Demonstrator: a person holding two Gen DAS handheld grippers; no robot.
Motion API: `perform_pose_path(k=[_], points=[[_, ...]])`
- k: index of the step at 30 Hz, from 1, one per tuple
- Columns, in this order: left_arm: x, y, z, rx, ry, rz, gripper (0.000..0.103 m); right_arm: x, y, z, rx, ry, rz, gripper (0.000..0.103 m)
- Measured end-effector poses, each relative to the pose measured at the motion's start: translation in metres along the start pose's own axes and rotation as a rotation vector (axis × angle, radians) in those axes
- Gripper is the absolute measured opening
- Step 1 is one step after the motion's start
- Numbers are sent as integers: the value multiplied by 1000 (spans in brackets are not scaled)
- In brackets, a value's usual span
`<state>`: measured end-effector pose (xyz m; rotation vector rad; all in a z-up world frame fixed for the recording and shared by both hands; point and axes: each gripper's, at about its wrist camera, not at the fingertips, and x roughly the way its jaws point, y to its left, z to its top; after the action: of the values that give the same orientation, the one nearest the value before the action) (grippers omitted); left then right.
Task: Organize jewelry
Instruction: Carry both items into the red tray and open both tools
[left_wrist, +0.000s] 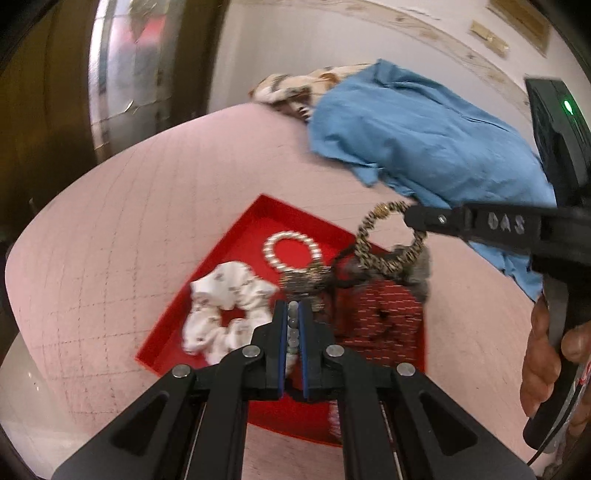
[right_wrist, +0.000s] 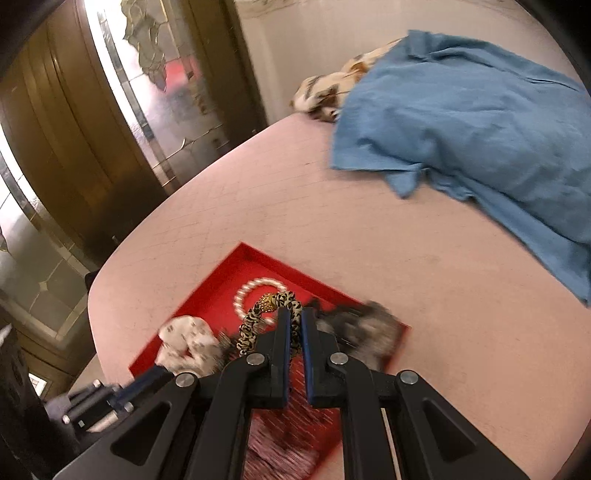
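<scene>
A red tray (left_wrist: 258, 216) lies on the pink bed; it also shows in the right wrist view (right_wrist: 221, 273). In it lie a pearl bracelet (left_wrist: 291, 238), a white floral scrunchie (left_wrist: 225, 295), a red patterned scrunchie (left_wrist: 384, 310) and a grey fluffy one (left_wrist: 421, 269). My left gripper (left_wrist: 293, 306) is shut on a grey bead bracelet (left_wrist: 293, 326) above the tray. My right gripper (right_wrist: 294, 314) is shut on a leopard-print bracelet (right_wrist: 258, 325), held above the tray's right part; that bracelet also shows in the left wrist view (left_wrist: 373, 236).
A blue garment (left_wrist: 424, 136) lies crumpled on the far right of the pink bed (left_wrist: 110, 221), over a cream patterned cloth (left_wrist: 288, 88). A wooden door with glass panels (right_wrist: 110, 110) stands to the left beyond the bed's edge.
</scene>
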<state>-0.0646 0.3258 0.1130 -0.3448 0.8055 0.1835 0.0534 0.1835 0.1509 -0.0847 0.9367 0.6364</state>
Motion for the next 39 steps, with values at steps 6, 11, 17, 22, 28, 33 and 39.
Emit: perform_pose_path(k=[6,11,17,22,28,33,39], points=[[24,18,-5,-31,51,60,6,55,22,23,22,48,24,6],[33,24,-5,-35,67,67,6,100,30,33,39,98,19,6],[38,22,-3,-21,73,66,6,137,28,38,59,148,13,6],[39,19,-3,-17,66,78,6,144,25,38,55,149,-4,9],[32,16,-3,-14,38,67,46,119,15,43,75,110,13,27],[16,12,-4,-22,-15,-12,50,60,-4,31,55,42,23,42],[2,1,-4,-18,-82,-50,50,19,-60,-26,118,62,-94,45]])
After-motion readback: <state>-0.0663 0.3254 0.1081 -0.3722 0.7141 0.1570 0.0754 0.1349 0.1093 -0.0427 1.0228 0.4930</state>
